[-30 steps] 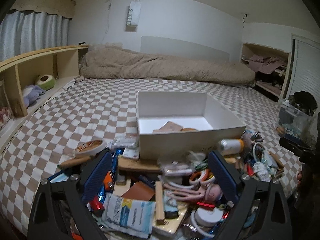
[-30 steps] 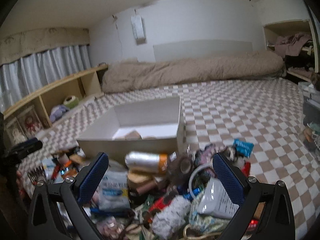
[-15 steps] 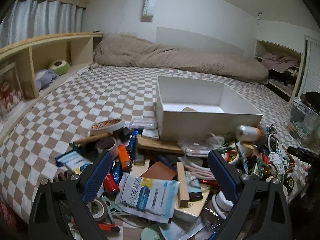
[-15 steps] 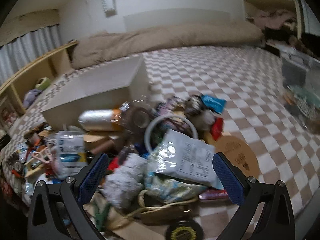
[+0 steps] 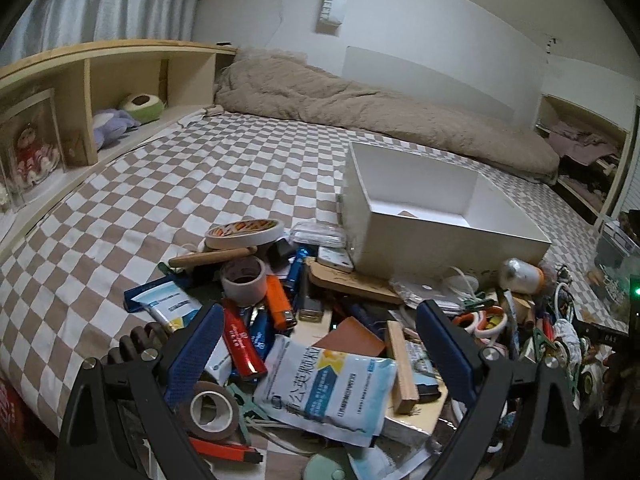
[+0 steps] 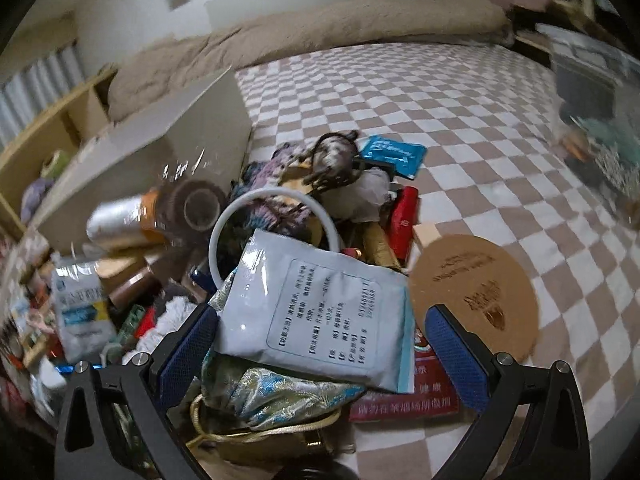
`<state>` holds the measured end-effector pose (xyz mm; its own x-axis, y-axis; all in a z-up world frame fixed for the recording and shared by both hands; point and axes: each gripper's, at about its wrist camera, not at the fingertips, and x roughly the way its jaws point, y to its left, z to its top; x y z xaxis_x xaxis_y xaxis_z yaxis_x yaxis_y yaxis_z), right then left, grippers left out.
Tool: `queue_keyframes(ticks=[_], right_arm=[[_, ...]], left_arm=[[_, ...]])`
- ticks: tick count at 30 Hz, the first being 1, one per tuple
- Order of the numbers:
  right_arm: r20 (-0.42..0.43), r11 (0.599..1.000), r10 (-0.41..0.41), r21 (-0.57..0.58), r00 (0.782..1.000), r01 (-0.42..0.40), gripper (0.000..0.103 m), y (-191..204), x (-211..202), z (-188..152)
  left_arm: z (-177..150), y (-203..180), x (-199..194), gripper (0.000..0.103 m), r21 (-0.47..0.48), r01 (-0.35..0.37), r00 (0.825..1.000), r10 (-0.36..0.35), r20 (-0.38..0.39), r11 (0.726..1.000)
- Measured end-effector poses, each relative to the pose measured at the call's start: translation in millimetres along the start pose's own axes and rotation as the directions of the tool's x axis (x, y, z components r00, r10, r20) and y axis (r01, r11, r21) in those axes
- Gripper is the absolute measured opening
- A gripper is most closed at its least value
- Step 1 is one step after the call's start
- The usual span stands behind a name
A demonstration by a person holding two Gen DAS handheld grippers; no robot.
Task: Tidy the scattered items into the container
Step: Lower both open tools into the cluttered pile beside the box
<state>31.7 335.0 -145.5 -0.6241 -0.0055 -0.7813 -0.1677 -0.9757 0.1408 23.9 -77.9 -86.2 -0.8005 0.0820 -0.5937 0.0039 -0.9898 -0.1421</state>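
A white open box (image 5: pixel 448 236) stands on the checkered bed, with a heap of small items in front of it. My left gripper (image 5: pixel 320 316) is open above the heap; a blue-and-white sachet (image 5: pixel 326 390), a red lighter (image 5: pixel 242 340), an orange lighter (image 5: pixel 279 301) and a wooden block (image 5: pixel 400 366) lie between its fingers. My right gripper (image 6: pixel 320 314) is open low over a pale blue sachet (image 6: pixel 320 310) that rests on a brocade pouch (image 6: pixel 276 394). The box's wall (image 6: pixel 160 152) shows at the left of that view.
Tape rolls (image 5: pixel 245 232) (image 5: pixel 210 410), a white ring (image 6: pixel 272 236), a silver-and-orange bottle (image 6: pixel 120 220), a round cork mat (image 6: pixel 476 292) and a red packet (image 6: pixel 404 394) crowd the heap. A wooden shelf (image 5: pixel 80 92) runs along the left and a rolled duvet (image 5: pixel 380 116) lies behind.
Both grippers have dropped lower and closer to the heap. The left view has swung left, so the box sits further right. The right gripper has moved right, over the pale blue sachet. Both stay open.
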Motion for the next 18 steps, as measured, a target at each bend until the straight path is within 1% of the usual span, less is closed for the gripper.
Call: queue_keyframes(ticks=[2, 3, 5, 8, 11, 14, 18], right_arm=[[-0.017, 1.0, 0.024, -0.001, 1.0, -0.024, 0.1, 0, 6, 0], [-0.024, 0.999, 0.044, 0.024, 0.999, -0.043, 0.1, -4, 7, 0], [-0.02, 0.997, 0.062, 0.049, 0.998, -0.061, 0.099, -9, 6, -1], [-0.01, 0.994, 0.079, 0.081, 0.997, -0.078, 0.095, -15, 2, -3], [-0.012, 0.995, 0.067, 0.072, 0.998, -0.066, 0.094, -14, 1, -5], [0.0, 0.998, 0.041, 0.05, 0.999, -0.041, 0.089, -11, 1, -6], [0.018, 0.998, 0.041, 0.042, 0.999, -0.042, 0.086, -11, 0, -5]], left_arm=[[0, 4, 1, 0.097, -0.012, -0.006, 1.0, 0.006, -0.003, 1.0], [0, 5, 1, 0.097, -0.017, -0.008, 1.0, 0.008, -0.003, 1.0], [0, 8, 2, 0.097, -0.025, -0.011, 1.0, 0.011, -0.005, 1.0], [1, 11, 3, 0.097, -0.033, -0.015, 1.0, 0.014, -0.008, 0.999], [1, 11, 3, 0.097, -0.031, -0.024, 1.0, 0.024, -0.007, 0.999], [2, 15, 1, 0.097, -0.035, -0.046, 0.999, 0.046, -0.001, 0.998], [4, 29, -1, 0.097, -0.079, -0.088, 0.996, 0.088, 0.001, 0.993]])
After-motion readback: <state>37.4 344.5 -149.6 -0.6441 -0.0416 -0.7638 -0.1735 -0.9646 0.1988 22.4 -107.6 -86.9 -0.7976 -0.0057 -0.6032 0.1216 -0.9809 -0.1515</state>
